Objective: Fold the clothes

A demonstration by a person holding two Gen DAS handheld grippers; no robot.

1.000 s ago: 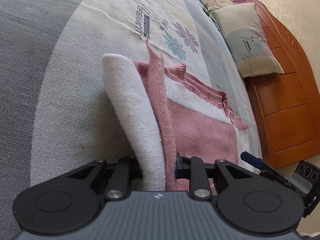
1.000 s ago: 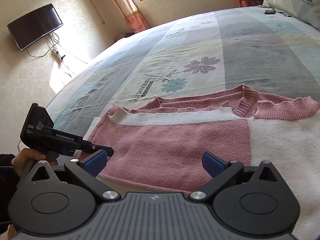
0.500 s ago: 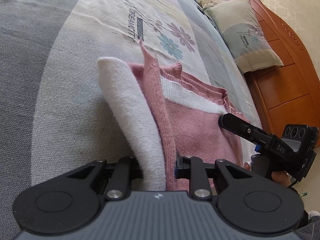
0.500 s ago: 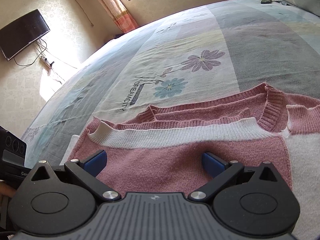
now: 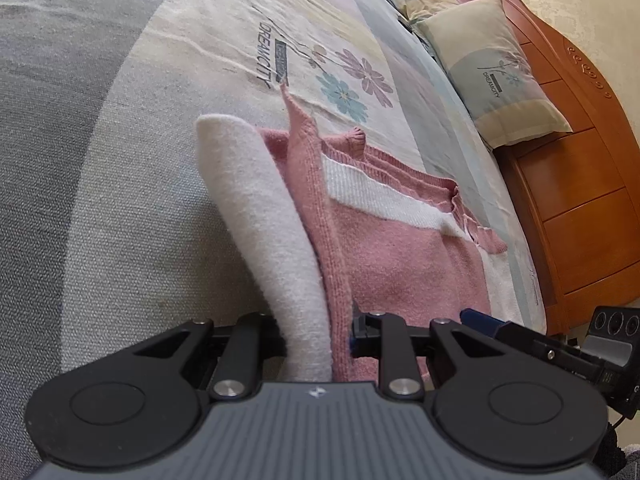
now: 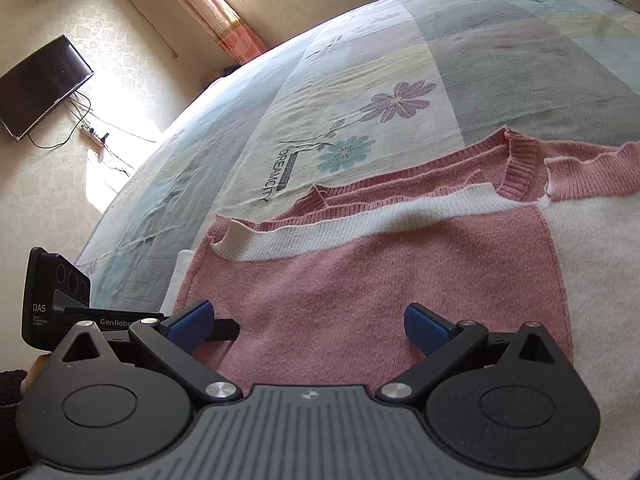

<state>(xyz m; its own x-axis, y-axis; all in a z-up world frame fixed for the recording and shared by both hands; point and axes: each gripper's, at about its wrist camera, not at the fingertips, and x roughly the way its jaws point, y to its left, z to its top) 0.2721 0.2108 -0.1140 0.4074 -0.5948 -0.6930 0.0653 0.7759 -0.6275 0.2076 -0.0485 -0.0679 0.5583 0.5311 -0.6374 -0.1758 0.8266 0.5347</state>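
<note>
A pink and white knitted sweater point(image 6: 360, 276) lies flat on the bed, its ribbed collar point(image 6: 520, 164) toward the far side. In the left wrist view my left gripper point(image 5: 316, 340) is shut on the sweater's point(image 5: 400, 264) side edge, pinching a white layer and a pink layer that rise as a lifted fold. My right gripper point(image 6: 308, 326) stands open just above the pink panel, with nothing pressed between its blue pads point(image 6: 188, 324). The right gripper point(image 5: 480, 318) shows at the lower right of the left wrist view. The left gripper's tip point(image 6: 226, 326) pokes out behind the right one's left pad.
The bed point(image 6: 360, 60) has a flowered patchwork cover. A pillow point(image 5: 496, 76) leans on the wooden headboard point(image 5: 580, 200). A wall television point(image 6: 40, 88) and curtains point(image 6: 224, 20) are beyond the bed. A person's hand point(image 6: 34, 368) holds the left gripper.
The right gripper swung in over the sweater, then dropped back low near its front edge, rolling as it went. The left gripper has kept its hold on the lifted edge.
</note>
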